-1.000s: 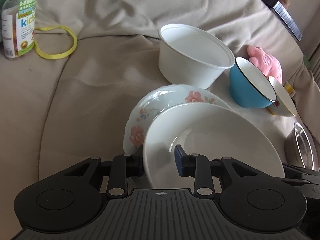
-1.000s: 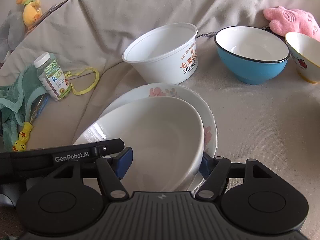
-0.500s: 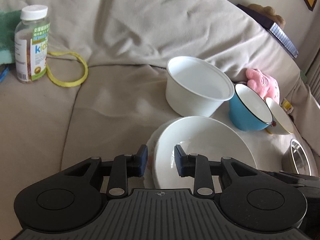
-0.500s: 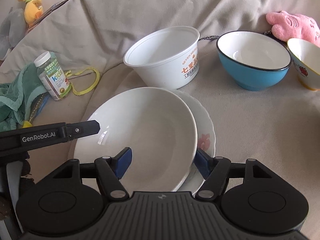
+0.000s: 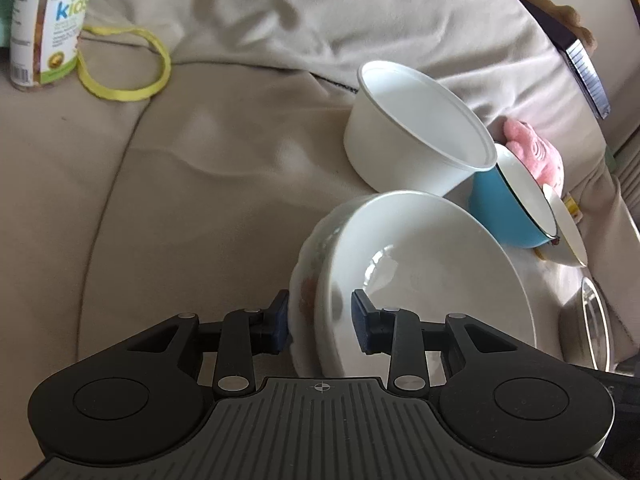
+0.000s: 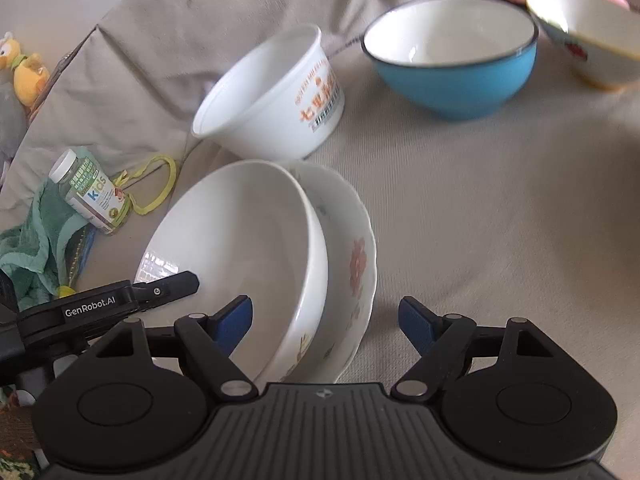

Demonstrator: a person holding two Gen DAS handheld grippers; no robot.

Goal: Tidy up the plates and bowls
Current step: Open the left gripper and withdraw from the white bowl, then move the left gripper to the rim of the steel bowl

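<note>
Both grippers, L (image 5: 320, 318) & R (image 6: 325, 322), now opening off plain white ceramic plate (image 6: 240, 248), just nested on floral-rimmed white plate (image 6: 352, 256) — stack done.

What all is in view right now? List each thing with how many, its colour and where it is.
white bowl: 1, plain white, nested in the floral plate, near centre
floral plate: 1, white with pink flowers, under the white bowl
plastic tub: 1, white with orange print, tilted behind the plate
blue bowl: 1, blue outside, white inside, far right
small bowl: 1, cream with red print, beside the blue bowl
metal dish: 1, silver, right edge
vitamin bottle: 1, clear, green label, left
yellow loop: 1, by the bottle
green cloth: 1, left edge
pink plush: 1, behind the bowls
yellow plush: 1, far left
sofa cover: beige, under everything
left gripper: black, blue pads, opening, astride both rims
right gripper: black, opening, astride both rims
</note>
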